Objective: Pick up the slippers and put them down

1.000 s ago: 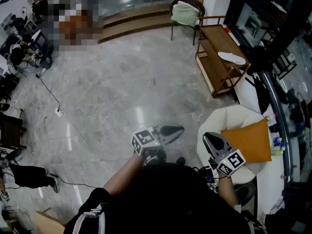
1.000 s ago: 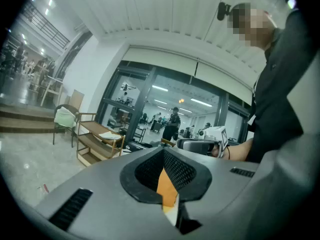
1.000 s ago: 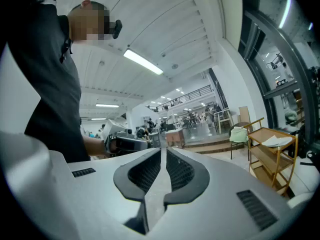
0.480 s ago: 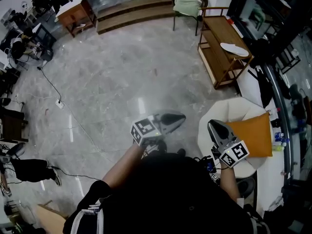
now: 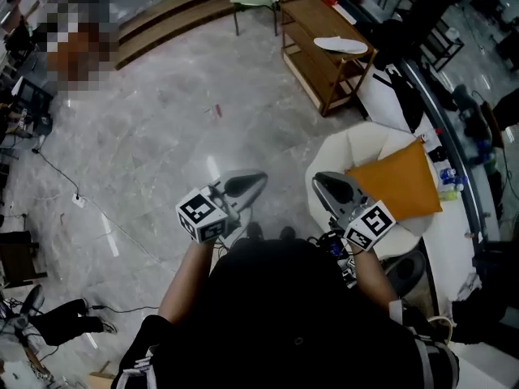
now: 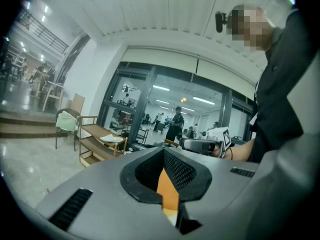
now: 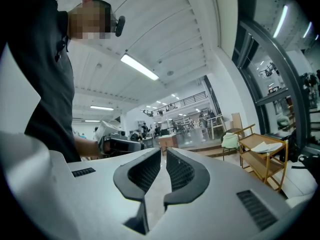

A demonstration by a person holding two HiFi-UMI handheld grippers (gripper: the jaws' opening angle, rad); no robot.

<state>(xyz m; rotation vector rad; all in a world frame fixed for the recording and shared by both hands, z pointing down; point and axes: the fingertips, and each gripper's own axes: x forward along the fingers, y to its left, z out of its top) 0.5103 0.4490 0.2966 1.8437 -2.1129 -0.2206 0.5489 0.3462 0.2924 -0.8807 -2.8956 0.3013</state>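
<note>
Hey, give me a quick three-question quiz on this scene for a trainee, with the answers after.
1. True or false: the right tongs grip a slipper.
2. The cushion on the white armchair is: A green, B orange, C blue.
3. Fill in: the white armchair stands nearest the ___ tongs.
Key: 1 false, they are shut on nothing; 2 B; 3 right.

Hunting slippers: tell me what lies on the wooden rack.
A flat white thing lies on the top shelf of the wooden rack, too small to identify. The lower shelf is partly covered.
</note>
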